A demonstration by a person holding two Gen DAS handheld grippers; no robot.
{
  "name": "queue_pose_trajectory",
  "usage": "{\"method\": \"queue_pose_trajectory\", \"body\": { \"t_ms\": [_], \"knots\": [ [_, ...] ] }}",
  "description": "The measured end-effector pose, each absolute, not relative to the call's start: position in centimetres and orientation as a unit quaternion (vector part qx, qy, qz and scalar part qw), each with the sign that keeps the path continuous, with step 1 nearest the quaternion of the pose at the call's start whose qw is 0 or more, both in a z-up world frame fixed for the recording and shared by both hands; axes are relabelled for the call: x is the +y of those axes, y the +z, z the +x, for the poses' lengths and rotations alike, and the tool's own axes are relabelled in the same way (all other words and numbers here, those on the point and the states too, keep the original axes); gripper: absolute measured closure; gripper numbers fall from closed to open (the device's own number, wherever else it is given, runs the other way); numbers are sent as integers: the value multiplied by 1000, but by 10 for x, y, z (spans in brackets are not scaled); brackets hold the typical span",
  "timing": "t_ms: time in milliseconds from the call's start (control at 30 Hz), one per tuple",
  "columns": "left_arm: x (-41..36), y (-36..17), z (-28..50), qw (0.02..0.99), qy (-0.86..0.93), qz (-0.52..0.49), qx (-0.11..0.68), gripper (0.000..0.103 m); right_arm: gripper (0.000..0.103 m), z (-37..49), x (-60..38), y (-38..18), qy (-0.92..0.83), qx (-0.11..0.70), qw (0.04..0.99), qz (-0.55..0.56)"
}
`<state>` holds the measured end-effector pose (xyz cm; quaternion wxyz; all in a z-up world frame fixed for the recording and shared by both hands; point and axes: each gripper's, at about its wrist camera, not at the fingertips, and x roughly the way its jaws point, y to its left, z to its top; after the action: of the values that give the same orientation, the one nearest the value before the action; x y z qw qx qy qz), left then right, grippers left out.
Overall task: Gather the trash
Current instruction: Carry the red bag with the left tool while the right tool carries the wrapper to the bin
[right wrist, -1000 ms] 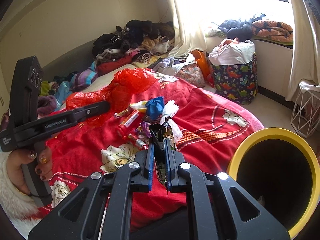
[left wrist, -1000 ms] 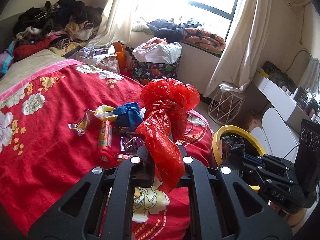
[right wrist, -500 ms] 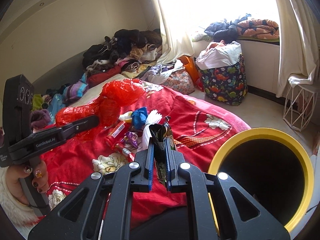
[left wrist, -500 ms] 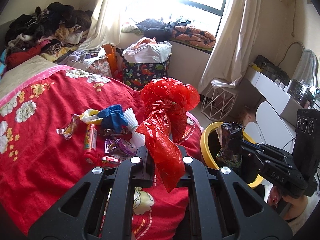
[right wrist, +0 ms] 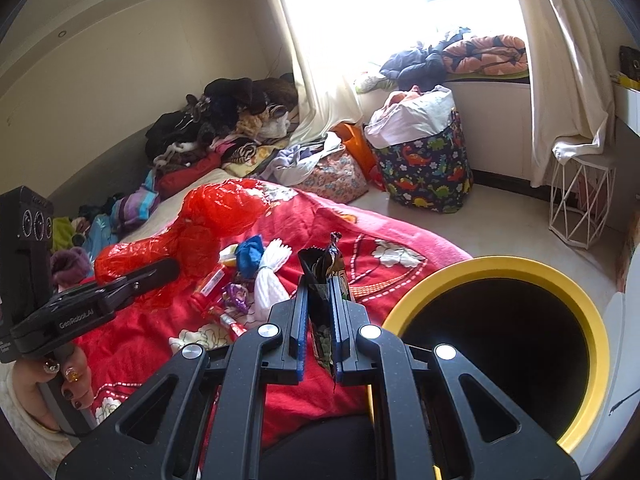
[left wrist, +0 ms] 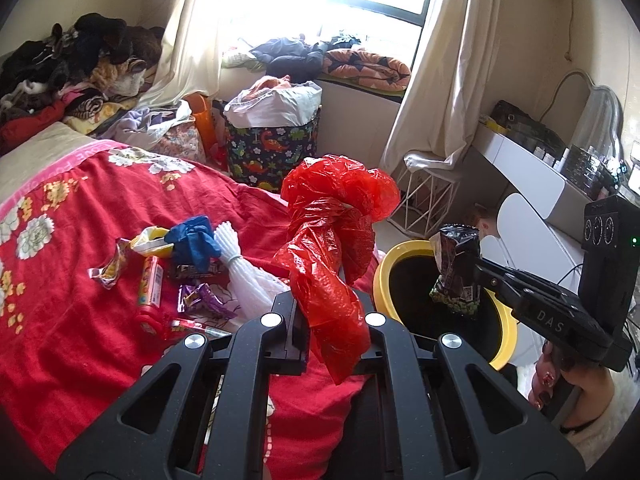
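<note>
My left gripper (left wrist: 320, 312) is shut on a crumpled red plastic bag (left wrist: 336, 236), held above the red bed; the bag also shows in the right wrist view (right wrist: 208, 220). My right gripper (right wrist: 320, 292) is shut on a dark snack wrapper (right wrist: 322, 276), which hangs over the yellow-rimmed bin (left wrist: 384, 276) in the left wrist view (left wrist: 456, 268). The bin's rim (right wrist: 500, 266) lies just right of the right gripper. Several wrappers, a candy tube (left wrist: 149, 280), a blue glove (left wrist: 192, 240) and a white tassel bundle (left wrist: 244, 272) lie on the bed.
A red floral blanket (left wrist: 72, 320) covers the bed. A clothes heap (left wrist: 68, 64) sits at the far end. A dinosaur-print basket (left wrist: 272, 148), a white wire stand (left wrist: 424, 208) and a white desk (left wrist: 532, 184) stand near the window.
Both grippers have swung right toward the bin. The snack wrapper has moved from beside the bin's rim to over its opening. The red bag stays gripped.
</note>
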<state>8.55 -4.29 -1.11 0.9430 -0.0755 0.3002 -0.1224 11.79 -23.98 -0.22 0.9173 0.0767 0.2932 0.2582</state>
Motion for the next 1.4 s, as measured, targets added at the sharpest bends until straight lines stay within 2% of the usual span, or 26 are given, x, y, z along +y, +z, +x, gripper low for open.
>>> {"method": "queue_pose_trajectory", "body": {
  "t_ms": [1400],
  "knots": [
    [-130,-27,101,925,-203,-26,320,98,93,126,-325,-16,149,297,933,142]
  ]
}}
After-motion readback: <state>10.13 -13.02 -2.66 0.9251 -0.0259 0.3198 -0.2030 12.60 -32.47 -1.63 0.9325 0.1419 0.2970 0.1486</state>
